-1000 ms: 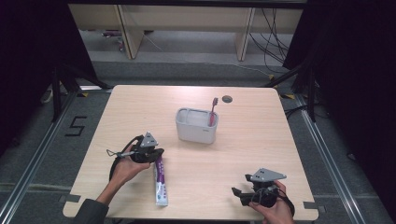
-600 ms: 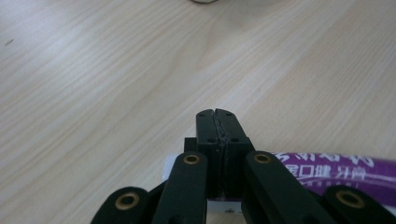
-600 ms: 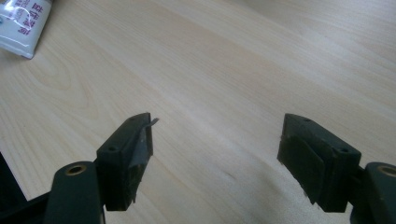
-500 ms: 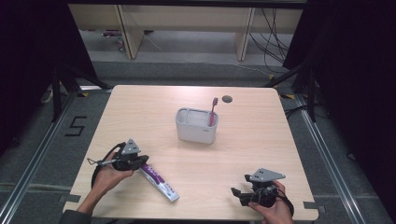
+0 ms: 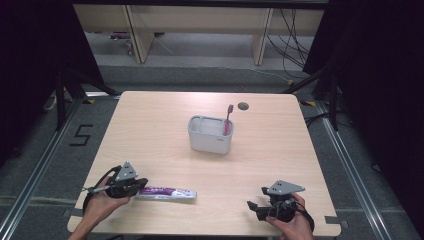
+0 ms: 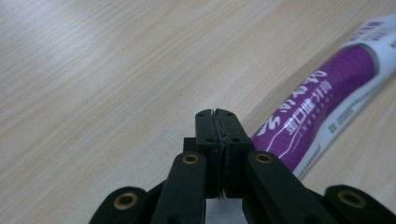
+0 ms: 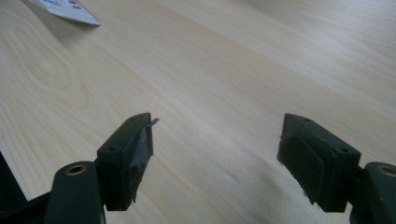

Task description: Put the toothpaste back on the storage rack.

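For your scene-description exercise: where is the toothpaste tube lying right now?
In the high view the toothpaste tube lies flat near the table's front-left edge, just right of the left gripper, well in front of the grey holder.

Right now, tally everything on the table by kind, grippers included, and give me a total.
Toothpaste tube: 1
Toothbrush, standing in the holder: 1
Grey holder: 1
Grippers: 2, the left gripper shut beside the tube, the right gripper open over bare table
Total: 5
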The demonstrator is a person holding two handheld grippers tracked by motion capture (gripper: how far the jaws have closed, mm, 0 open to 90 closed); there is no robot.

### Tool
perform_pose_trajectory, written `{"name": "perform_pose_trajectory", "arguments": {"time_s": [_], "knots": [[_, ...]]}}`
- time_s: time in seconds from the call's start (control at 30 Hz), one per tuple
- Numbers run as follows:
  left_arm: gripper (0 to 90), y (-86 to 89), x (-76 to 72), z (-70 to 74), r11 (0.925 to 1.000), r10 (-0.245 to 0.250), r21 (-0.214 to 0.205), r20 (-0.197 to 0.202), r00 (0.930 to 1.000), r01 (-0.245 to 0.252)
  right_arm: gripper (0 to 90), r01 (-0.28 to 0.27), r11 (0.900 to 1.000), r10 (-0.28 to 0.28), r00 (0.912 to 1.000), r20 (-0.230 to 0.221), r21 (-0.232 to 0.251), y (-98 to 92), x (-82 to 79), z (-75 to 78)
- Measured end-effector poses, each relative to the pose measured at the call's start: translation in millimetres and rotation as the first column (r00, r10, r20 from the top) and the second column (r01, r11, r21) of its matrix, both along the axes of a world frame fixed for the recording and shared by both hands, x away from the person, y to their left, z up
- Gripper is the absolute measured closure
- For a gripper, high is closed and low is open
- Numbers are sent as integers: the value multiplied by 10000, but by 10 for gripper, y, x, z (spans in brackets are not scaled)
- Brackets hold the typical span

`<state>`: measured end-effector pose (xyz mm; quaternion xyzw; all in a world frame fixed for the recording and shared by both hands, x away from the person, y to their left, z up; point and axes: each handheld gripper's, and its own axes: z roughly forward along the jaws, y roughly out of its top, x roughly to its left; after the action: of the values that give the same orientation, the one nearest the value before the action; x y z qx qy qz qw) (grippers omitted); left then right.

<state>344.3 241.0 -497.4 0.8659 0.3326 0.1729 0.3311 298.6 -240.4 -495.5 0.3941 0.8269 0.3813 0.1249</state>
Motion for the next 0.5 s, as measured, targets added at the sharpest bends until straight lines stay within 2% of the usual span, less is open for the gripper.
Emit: {"name": "perform_pose_trajectory", "arguments": {"time_s": [0.07,0.1,0.13,0.17,0.2,0.4,0.43,0.47,0.5], "knots": [[877,3,-58,3,9999,-112,-48,29,9999,112,272,3,10000,-3,10000,-34,32,5,-3,4],[876,1,-82,-2,9999,-79,-115,31,10000,79,272,-48,10000,48,9999,124,-1,3,6,-1],[876,17,-89,3,9995,-306,121,72,9995,305,272,-50,10000,50,10000,56,-1,3,4,0],[875,3,-130,-4,9999,-128,-28,-34,9999,128,272,-105,9999,105,9999,57,-51,1,6,-2],[874,8,-153,-5,9996,-253,85,29,9997,253,273,-97,9999,97,10000,16,-47,3,3,2],[872,-34,-330,9,9997,-220,-130,-139,9997,218,275,-106,9999,106,9999,-26,11,10,2,5],[872,-41,-355,13,9994,-353,-48,63,9994,353,278,-85,10000,85,10000,-16,-21,11,-2,8],[872,-41,-355,13,9994,-353,-48,63,9994,353,278,-85,10000,85,10000,-16,-21,11,-2,8],[871,-65,-416,10,9994,-321,-158,-178,9993,318,277,-164,9998,164,9999,37,-75,4,4,6]]}}
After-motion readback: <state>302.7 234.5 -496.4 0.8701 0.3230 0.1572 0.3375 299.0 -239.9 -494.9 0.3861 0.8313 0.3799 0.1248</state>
